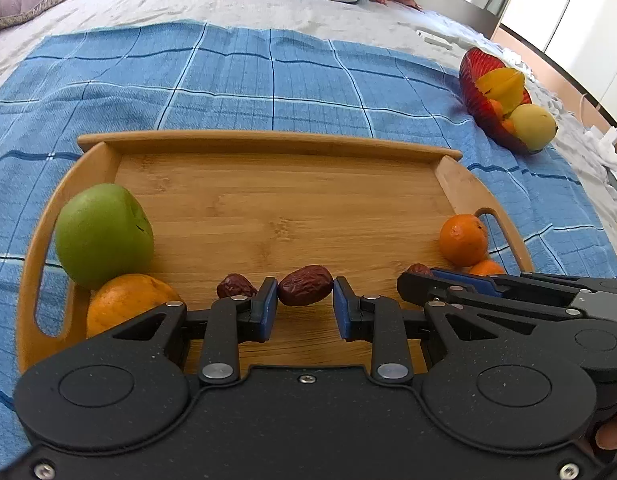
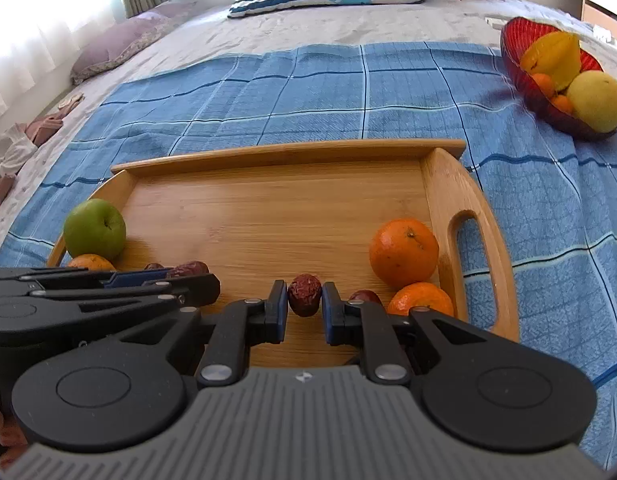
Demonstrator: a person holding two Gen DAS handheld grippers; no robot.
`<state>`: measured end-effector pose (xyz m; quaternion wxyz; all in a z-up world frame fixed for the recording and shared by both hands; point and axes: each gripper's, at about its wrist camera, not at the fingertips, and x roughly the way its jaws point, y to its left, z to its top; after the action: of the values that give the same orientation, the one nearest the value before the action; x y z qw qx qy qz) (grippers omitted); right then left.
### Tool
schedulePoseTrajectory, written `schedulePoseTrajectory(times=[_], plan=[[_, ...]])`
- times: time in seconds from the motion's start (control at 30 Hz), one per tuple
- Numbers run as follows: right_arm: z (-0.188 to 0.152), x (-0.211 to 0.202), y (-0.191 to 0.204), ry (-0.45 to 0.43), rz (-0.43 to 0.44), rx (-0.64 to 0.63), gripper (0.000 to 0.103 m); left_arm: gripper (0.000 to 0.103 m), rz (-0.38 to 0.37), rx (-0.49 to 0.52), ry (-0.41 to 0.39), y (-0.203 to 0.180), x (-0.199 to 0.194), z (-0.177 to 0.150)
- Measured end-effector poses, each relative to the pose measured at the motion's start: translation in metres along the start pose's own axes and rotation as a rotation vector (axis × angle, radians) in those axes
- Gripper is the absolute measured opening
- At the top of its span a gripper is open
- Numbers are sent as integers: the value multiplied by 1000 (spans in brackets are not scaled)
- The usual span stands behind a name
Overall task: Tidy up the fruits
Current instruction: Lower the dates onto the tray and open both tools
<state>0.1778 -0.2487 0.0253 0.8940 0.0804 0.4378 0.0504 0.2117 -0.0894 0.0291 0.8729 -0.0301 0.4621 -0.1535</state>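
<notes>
— While both hands sit low over the wooden tray (image 1: 268,145), tell me what each one has.

— I've got the left hand-held gripper (image 1: 305,304) pinching a wrinkled red date (image 1: 305,285) between its blue pads, gripped end to end across its long axis. The right hand-held gripper (image 2: 305,306) is pinching a second date (image 2: 304,294), this one across its narrow waist. Each fruit sits right at its fingertips, just above the tray's near edge.

— How do you reckon they'll handle?

— Very light, I'd judge, with dry, leathery skin that gives a little, so slipping seems unlikely. Too hard a squeeze would probably dent them, nothing worse. The waist hold on my right looks the steadier; the end-to-end hold on my left could let the date pivot.

— And the rest?

— Just left of my left fingertips lies another date (image 1: 235,286), then an orange (image 1: 126,300) and a green apple (image 1: 103,234) touching it. To the right of my right fingertips are two mandarins (image 2: 404,252), hard against the tray's handle wall. The red bowl (image 2: 512,46) of fruit sits well ahead and right, on the blue blanket (image 2: 308,92) over the bed.
</notes>
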Motion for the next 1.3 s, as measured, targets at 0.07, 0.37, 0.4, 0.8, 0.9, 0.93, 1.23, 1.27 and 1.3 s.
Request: schedulePoseTrajectory(times=[0.07,0.37,0.4,0.8,0.9,0.93,1.23,1.27,1.3], plan=[[0,2,-2,2,8,10,23,28,-4,-5,3,1,2,0],[-2,7,-6,-6,32,20,22,28,-9,0,-9,3,4,-1],[-1,7,-6,-7,33,20,23,28,-10,1,-10,3,4,-1],[-2,7,-5,-13,35,17,24,28,-8,8,-18,2,5,-1],[-2,7,-5,-13,35,17,24,28,-8,7,-18,3,5,-1],[-2,7,-5,-13,35,17,24,28,-8,7,-18,3,5,-1],[-2,7,-5,-14,29,11,29,29,-7,5,-15,3,5,0],[-2,7,-4,-14,29,10,30,29,-7,1,-14,3,5,0],[-2,6,-4,-14,30,10,30,29,-8,-3,-12,4,5,0]])
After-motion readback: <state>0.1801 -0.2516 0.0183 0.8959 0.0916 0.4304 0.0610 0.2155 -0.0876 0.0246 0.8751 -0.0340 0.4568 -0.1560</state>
